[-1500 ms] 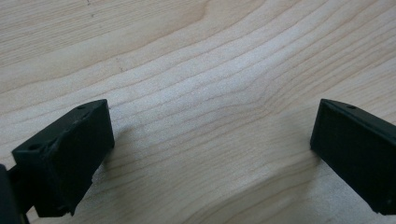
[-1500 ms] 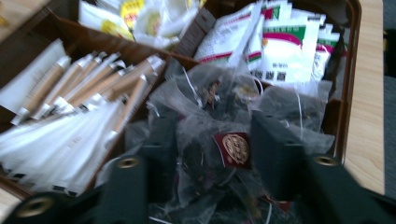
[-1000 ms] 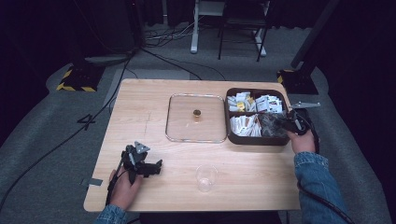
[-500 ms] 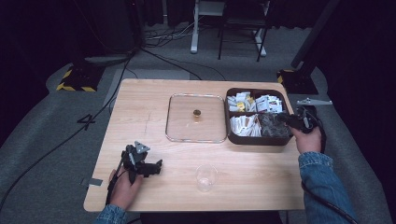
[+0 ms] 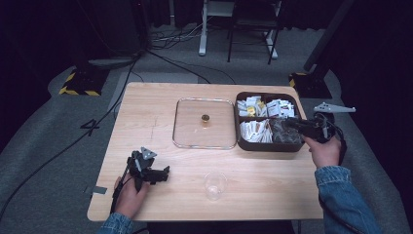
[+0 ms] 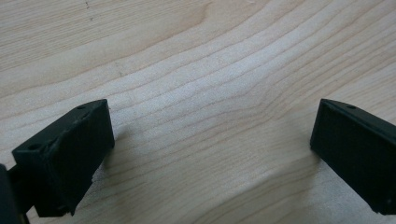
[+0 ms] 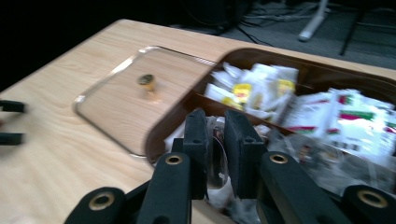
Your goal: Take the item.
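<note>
Right gripper view: right gripper (image 7: pixel 215 154) jaws clamped on clear plastic packet (image 7: pixel 217 161), above brown divided box (image 5: pixel 242 145) of white sachets (image 5: pixel 273 108); glass lid (image 5: pixel 204 124), empty cup (image 5: pixel 215 185); left gripper (image 6: pixel 212 154) jaws apart over table (image 6: pixel 196 70)

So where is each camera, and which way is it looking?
High view: above the near side, looking forward and down on the table; both hands show, with the left gripper and right gripper.
Left gripper view: on the left gripper, looking down at bare wood between wide-open jaws.
Right gripper view: on the right gripper, pinching a clear packet over the brown box.
Shared: high and right gripper views both show the box and glass lid.
</note>
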A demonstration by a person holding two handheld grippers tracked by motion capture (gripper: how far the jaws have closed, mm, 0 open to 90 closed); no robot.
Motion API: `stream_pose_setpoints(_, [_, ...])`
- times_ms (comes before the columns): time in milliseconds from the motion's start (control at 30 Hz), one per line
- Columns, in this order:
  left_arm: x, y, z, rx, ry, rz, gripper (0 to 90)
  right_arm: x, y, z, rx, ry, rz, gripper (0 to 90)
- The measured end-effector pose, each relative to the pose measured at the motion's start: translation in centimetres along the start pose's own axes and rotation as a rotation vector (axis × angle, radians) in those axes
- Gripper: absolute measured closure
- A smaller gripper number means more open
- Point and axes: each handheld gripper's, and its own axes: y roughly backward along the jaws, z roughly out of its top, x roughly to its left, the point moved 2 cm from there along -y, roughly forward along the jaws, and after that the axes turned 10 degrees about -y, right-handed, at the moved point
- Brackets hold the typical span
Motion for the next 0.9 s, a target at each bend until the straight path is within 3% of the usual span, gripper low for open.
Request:
stream_pose_setpoints(100, [0.0, 0.0, 0.0, -0.001, 0.000, 0.000, 0.0, 2.0, 0.7, 0.1, -0.009, 0.032, 0.056, 79.8])
stream_pose_setpoints(367, [0.0, 0.0, 0.0, -0.001, 0.000, 0.000, 0.0, 6.0, 1.0, -0.4, -0.001, 0.104, 0.137, 79.8])
stream_pose_setpoints(400, [0.0, 0.0, 0.0, -0.001, 0.000, 0.000, 0.0, 6.0, 1.0, -0.4, -0.001, 0.104, 0.137, 79.8])
stream_pose_setpoints(433, [0.0, 0.0, 0.0, 0.000, 0.000, 0.000, 0.0, 7.0, 1.2, -0.5, -0.001, 0.119, 0.154, 79.8])
stream_pose_setpoints(900, [0.0, 0.0, 0.0, -0.001, 0.002, 0.003, 0.0, 10.9, 1.2, -0.7, 0.026, 0.187, 0.222, 79.8])
